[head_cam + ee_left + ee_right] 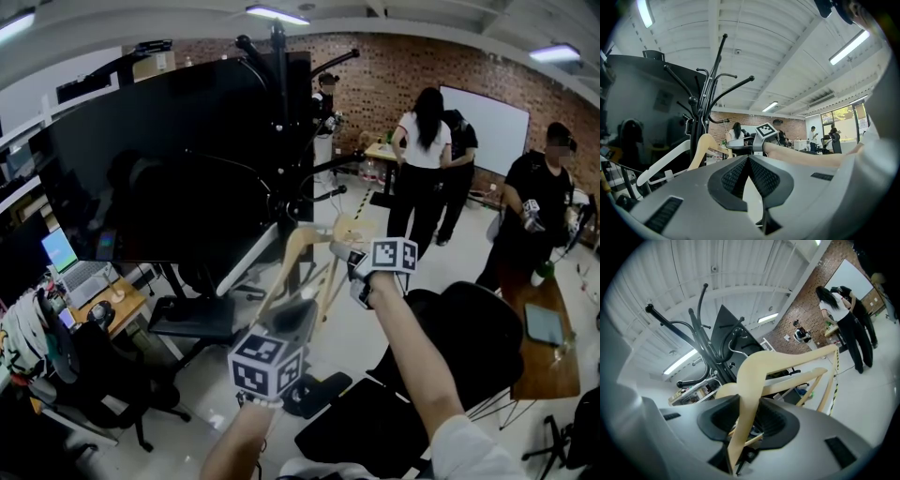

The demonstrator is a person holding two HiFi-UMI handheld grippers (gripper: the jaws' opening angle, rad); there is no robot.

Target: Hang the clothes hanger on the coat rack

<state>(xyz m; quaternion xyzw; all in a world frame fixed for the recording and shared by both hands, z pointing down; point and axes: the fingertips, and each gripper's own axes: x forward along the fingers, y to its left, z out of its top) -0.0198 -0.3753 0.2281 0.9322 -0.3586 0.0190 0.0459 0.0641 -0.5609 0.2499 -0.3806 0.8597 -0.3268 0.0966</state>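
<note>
Right claw (751, 405) clamps hanger (752, 376) — coat rack (278, 103) ahead, screen (159, 169) behind it.

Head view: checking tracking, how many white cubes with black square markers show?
2. One white cube with black square markers tops the left gripper, low centre; the other tops the right gripper holding the pale wooden hanger. None seems hidden.

The clothes hanger (757, 369) is smooth, pale, matt wood. The coat rack (710, 93) is black metal with a slight sheen. The right gripper (749, 416) has a matt grey plastic shell.
</note>
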